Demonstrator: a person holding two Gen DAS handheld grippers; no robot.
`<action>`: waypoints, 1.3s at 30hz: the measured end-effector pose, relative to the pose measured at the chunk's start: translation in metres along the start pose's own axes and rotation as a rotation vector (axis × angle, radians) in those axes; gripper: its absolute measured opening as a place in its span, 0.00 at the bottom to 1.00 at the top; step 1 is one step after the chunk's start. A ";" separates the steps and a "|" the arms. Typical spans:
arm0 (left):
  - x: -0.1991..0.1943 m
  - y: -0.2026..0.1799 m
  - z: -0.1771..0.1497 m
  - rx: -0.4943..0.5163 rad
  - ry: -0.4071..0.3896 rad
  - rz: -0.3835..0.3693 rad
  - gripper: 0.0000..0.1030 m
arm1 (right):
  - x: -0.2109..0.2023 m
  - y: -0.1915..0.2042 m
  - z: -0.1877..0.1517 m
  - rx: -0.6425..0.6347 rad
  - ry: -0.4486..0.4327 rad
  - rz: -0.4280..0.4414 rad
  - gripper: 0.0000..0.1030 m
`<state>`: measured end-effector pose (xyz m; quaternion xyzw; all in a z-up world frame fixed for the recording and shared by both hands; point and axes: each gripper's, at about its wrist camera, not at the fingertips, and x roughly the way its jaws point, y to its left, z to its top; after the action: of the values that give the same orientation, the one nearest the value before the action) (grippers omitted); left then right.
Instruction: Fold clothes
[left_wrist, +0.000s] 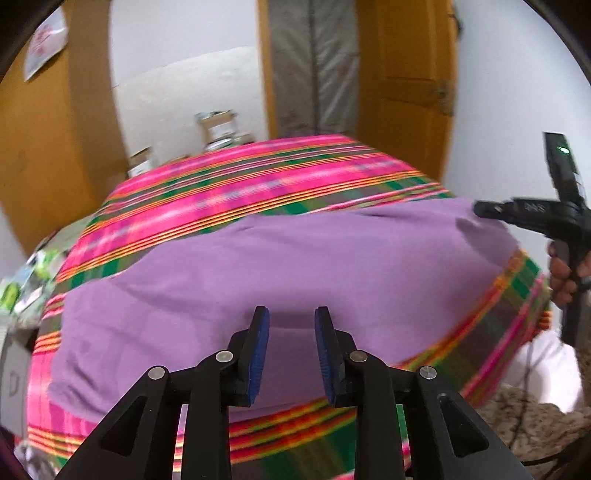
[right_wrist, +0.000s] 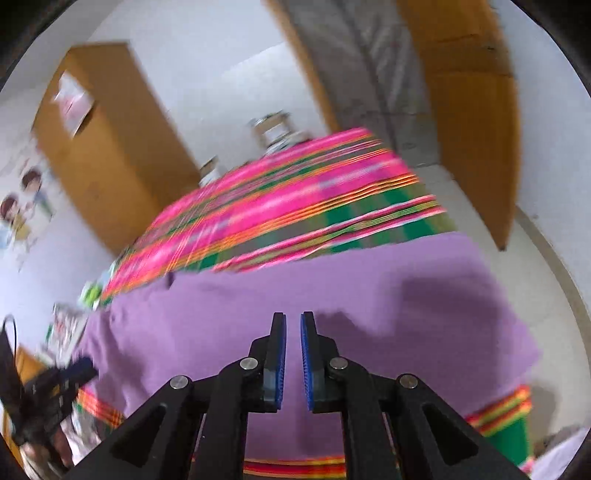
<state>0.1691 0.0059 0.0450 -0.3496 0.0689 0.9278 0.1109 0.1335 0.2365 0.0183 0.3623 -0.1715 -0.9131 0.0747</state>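
Note:
A purple garment lies spread flat on a table covered with a pink, green and orange striped cloth. My left gripper hovers open over the garment's near edge, with nothing between its blue pads. My right gripper hangs above the purple garment with only a narrow gap between its pads, and only the cloth below shows through the gap. In the left wrist view the right gripper reaches over the garment's far right corner. The left gripper appears at the lower left of the right wrist view.
Jars stand behind the table's far edge. A wooden cabinet is at the left and a wooden door at the right. Clutter lies beside the table's left end. A hand holds the right gripper.

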 end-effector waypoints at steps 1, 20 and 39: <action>0.002 0.009 -0.001 -0.019 0.007 0.015 0.25 | 0.003 0.004 -0.004 -0.021 0.022 0.014 0.09; 0.011 0.141 -0.060 -0.283 0.145 0.280 0.25 | 0.062 0.094 -0.004 -0.336 0.260 0.175 0.10; -0.019 0.213 -0.077 -0.595 0.113 0.149 0.30 | 0.089 0.210 -0.040 -0.653 0.377 0.403 0.19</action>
<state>0.1774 -0.2190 0.0107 -0.4117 -0.1741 0.8919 -0.0684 0.0989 0.0081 0.0123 0.4394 0.0761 -0.8044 0.3926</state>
